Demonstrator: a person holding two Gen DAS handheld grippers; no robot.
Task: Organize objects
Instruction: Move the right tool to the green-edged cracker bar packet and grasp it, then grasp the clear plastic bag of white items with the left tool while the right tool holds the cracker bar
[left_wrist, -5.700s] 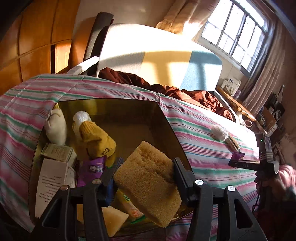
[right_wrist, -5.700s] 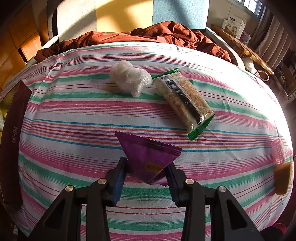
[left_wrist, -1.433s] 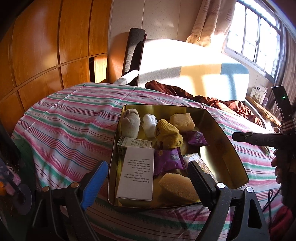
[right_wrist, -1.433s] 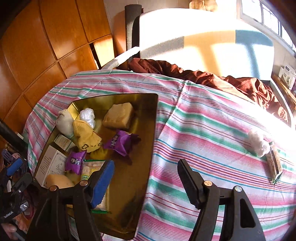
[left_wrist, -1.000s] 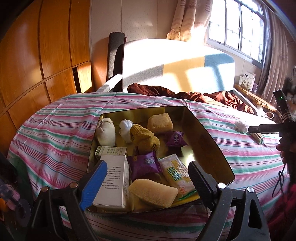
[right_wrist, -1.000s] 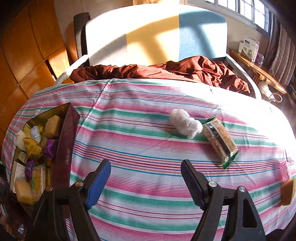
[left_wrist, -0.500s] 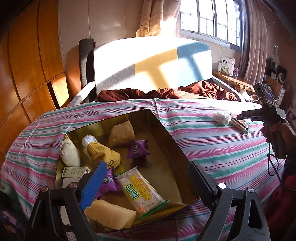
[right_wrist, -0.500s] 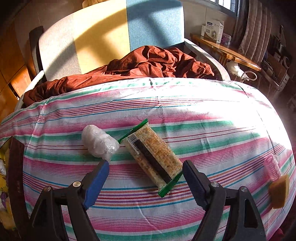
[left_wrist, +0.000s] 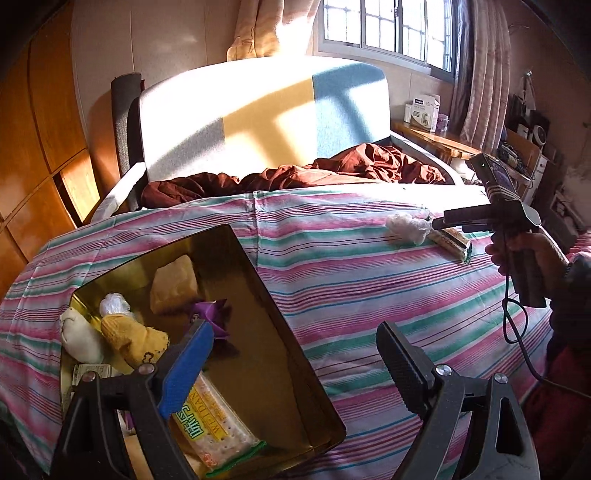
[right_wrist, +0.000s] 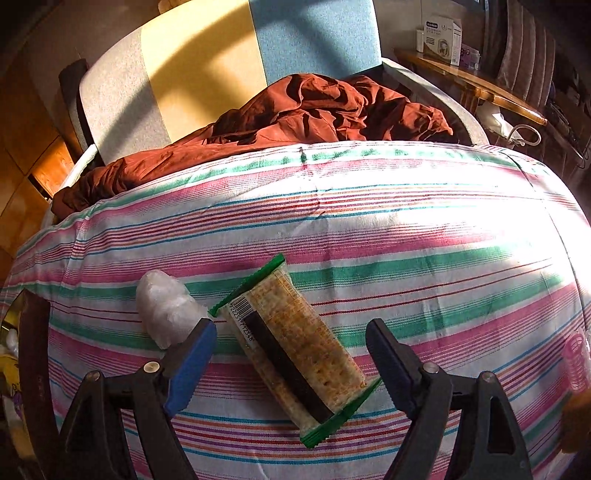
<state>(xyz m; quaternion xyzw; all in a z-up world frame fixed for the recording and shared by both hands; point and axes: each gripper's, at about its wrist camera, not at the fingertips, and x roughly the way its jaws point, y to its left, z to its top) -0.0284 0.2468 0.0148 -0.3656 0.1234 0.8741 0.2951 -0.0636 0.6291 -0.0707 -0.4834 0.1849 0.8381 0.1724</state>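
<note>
a gold tin (left_wrist: 295, 332) on a striped cloth already holds several snacks. the right gripper (right_wrist: 291, 354), jaws spread and just widening, hovers astride a cracker packet (right_wrist: 291, 347) beside a white plastic wad (right_wrist: 166, 306), both unpacked. the left gripper (left_wrist: 295, 350) hangs spread, empty.
</note>
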